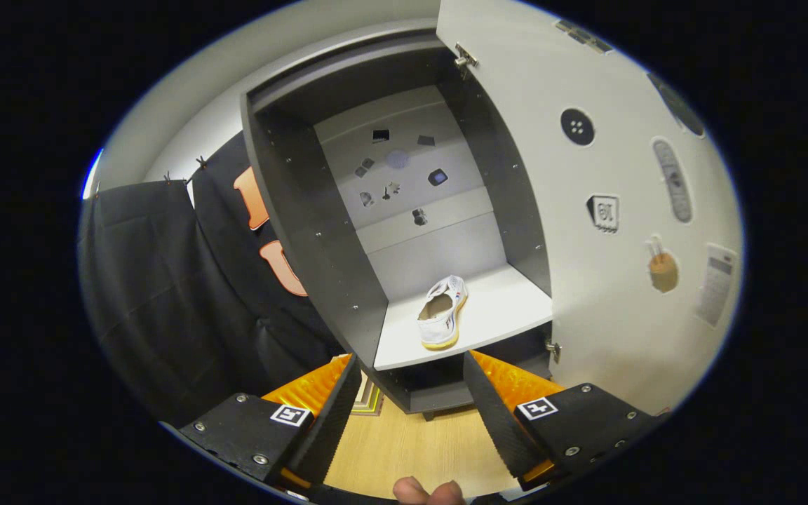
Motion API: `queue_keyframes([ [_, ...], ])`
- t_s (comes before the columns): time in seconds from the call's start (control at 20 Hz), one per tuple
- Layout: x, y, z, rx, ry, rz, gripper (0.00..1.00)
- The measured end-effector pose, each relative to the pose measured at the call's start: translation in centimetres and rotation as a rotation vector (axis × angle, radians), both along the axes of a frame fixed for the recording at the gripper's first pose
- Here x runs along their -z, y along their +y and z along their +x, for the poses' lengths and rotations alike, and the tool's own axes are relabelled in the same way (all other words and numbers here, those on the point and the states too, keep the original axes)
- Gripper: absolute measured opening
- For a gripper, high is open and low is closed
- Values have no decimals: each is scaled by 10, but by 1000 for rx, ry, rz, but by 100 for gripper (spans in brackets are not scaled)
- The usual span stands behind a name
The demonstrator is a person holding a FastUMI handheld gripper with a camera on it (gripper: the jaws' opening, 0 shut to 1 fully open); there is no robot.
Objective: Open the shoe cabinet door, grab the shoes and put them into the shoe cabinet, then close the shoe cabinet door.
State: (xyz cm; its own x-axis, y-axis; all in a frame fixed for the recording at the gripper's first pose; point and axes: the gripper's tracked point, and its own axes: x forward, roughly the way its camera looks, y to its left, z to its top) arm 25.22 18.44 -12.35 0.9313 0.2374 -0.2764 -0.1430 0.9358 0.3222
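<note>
Gripper (411, 382) was spread wide with nothing between its fingers, hanging just short of the shoe cabinet (320, 231). Beyond them the shoe (442, 311) sat on the shelf (502, 308), heel right at the front lip. Door (614, 196) stood swung wide on my right. My worry was swinging it shut and clipping that heel, knocking the shoe off onto the floor (411, 442), or my fingers slipping off the smooth panel.

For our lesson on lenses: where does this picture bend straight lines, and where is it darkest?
Gripper view: fisheye bows the dark grey shoe cabinet sides and open pale door; darkest below the white shelf holding the white canvas shoe; open gripper empty.
</note>
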Motion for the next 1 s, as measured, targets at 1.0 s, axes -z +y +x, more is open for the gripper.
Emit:
queue_keyframes([
  [1.0,-67,-195,-166,-216,-224,-104,92],
])
